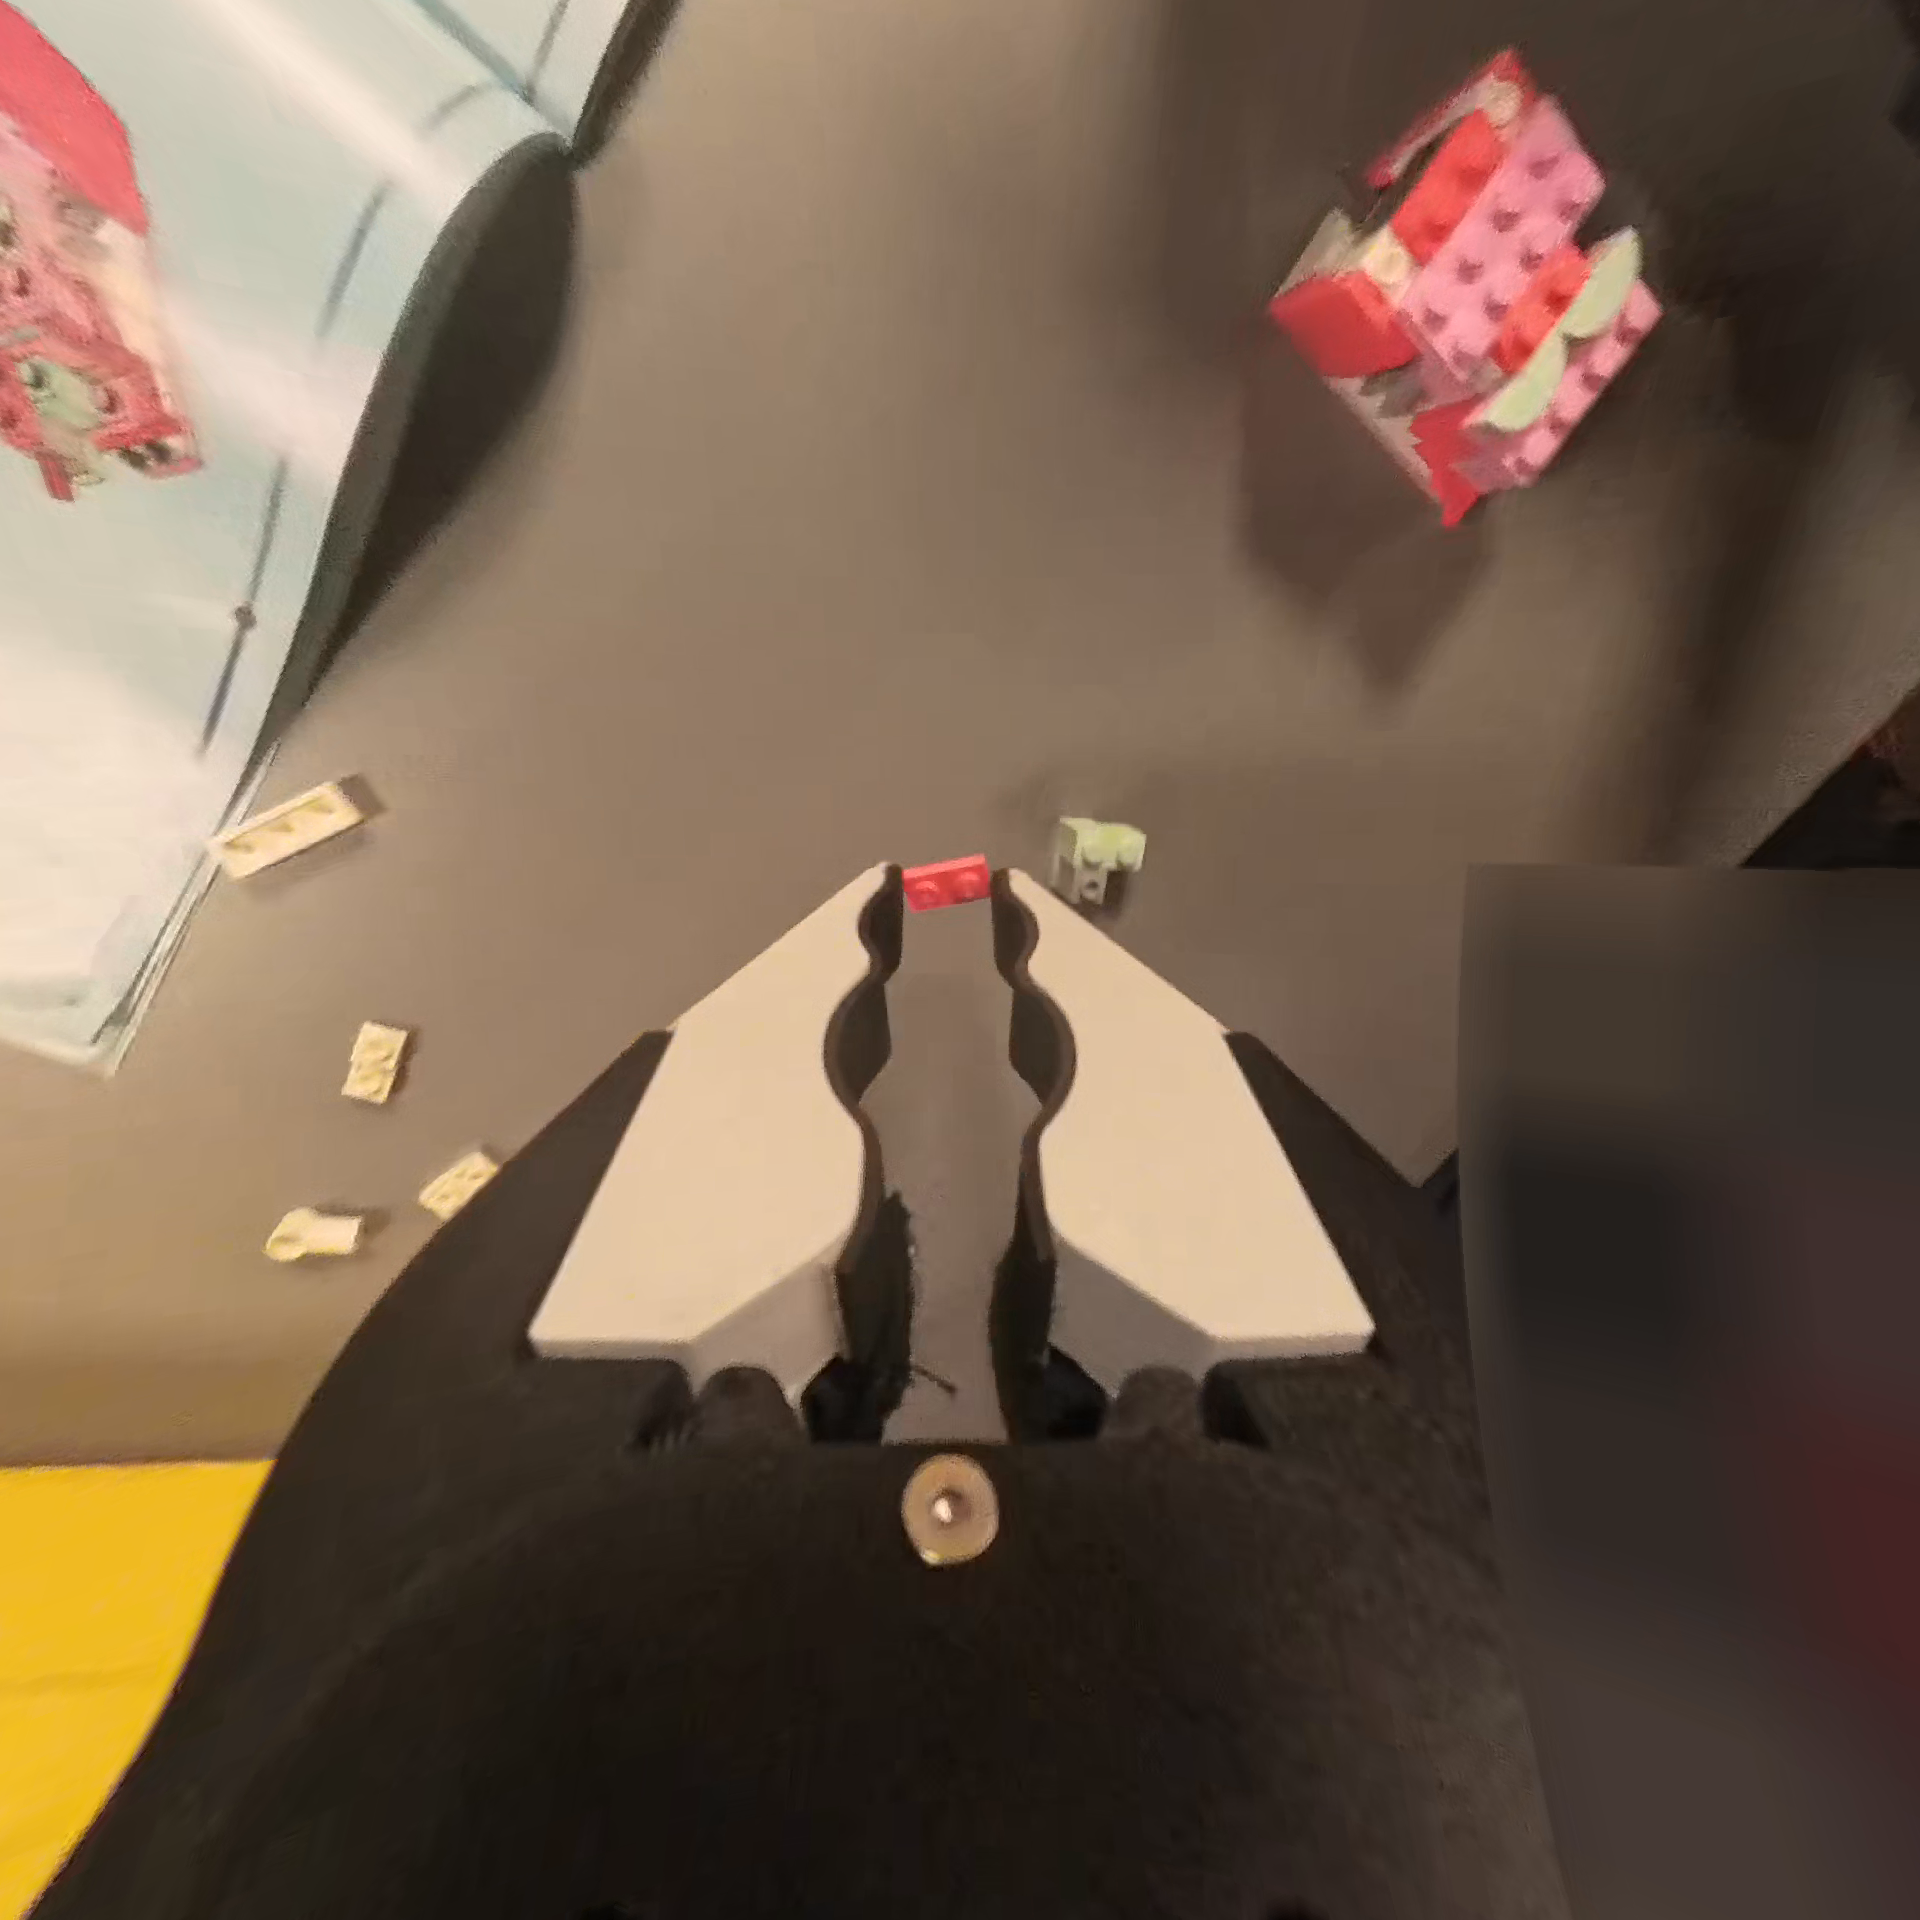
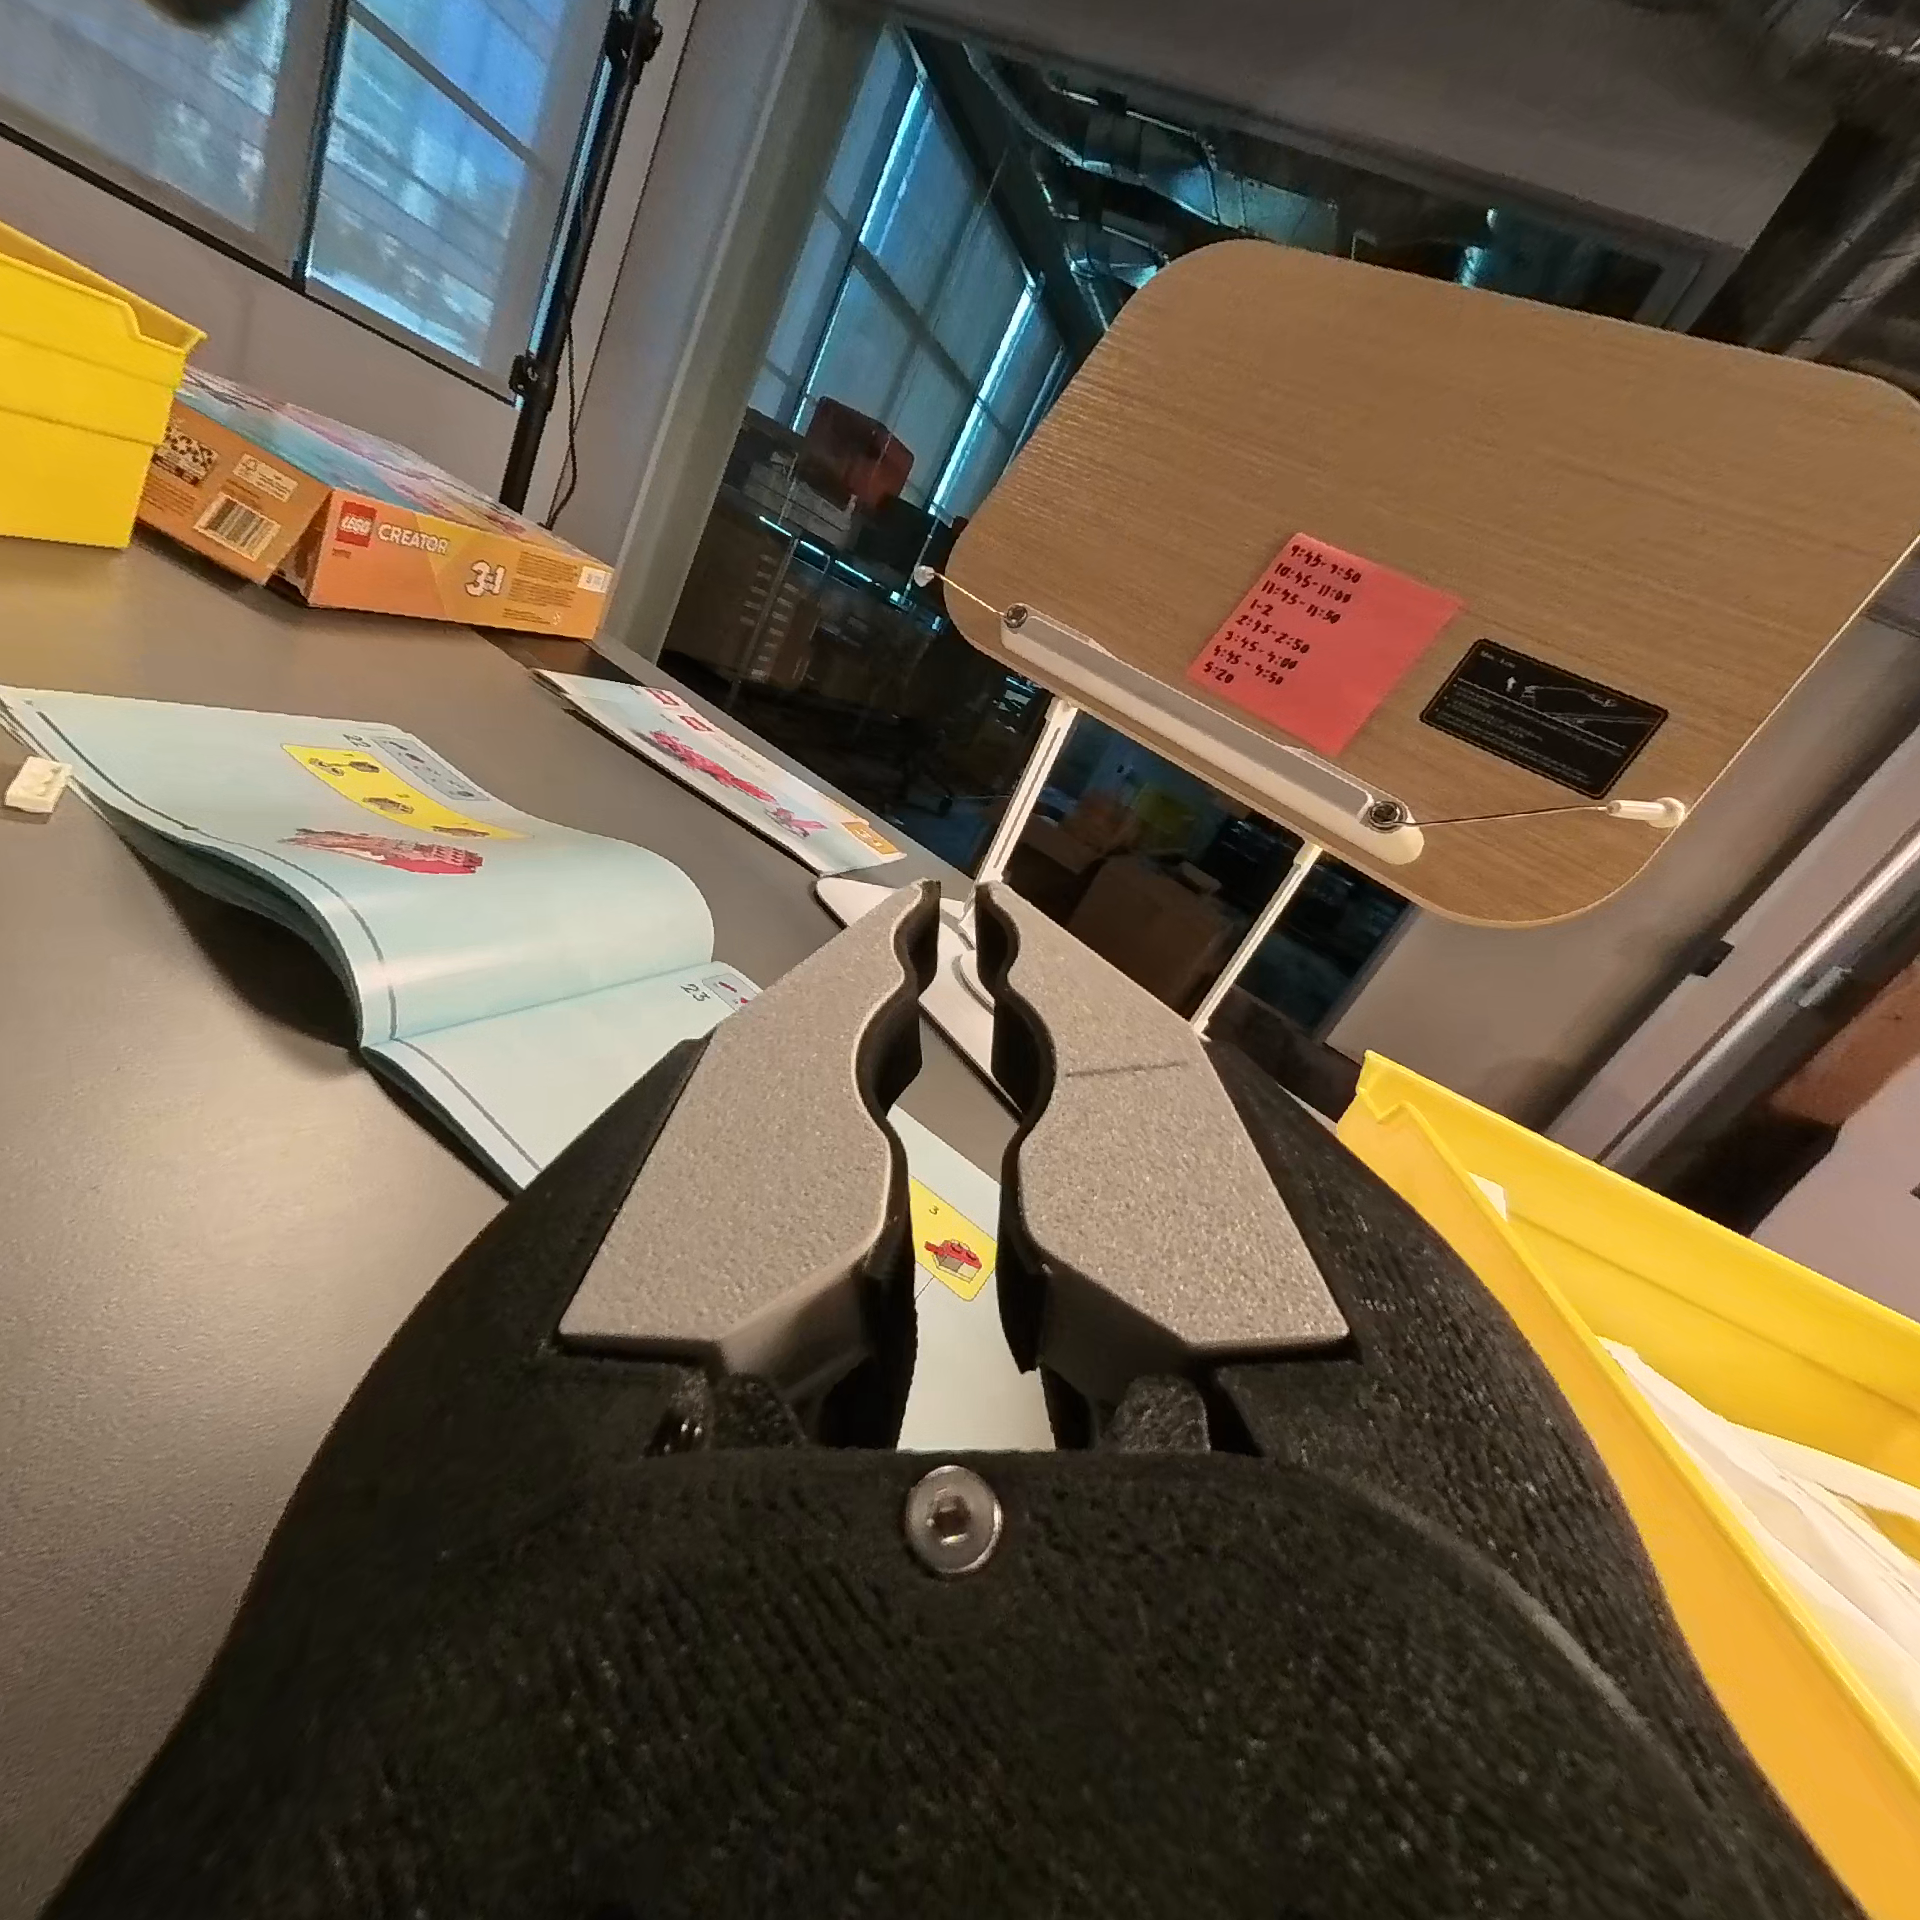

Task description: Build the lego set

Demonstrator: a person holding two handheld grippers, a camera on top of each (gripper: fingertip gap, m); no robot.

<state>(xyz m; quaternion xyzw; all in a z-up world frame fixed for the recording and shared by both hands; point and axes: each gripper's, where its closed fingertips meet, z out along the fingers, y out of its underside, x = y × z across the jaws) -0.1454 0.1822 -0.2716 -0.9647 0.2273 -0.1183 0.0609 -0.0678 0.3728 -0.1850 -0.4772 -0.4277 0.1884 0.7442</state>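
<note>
Left wrist: red plate [image 1: 945, 883] btwn fingertips [image 1: 881, 891]

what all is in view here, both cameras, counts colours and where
red plate: 1, red, gripped between the left fingertips
green bracket piece: 1, pale green, on the table right of those fingertips
loose plates: 4, pale cream, on the table at left
brick model: 1, red, pink and pale green, far right on the table
open booklet: 1, light blue, left of the right gripper
second booklet: 1, light blue, farther back
box: 1, orange, far left
bins: 2, yellow, near right and far left
book stand: 1, wood board, ahead
sticky note: 1, red, on the stand
table: 1, dark grey
left gripper: shut on the plate
right gripper: narrow gap, nothing in it
</note>
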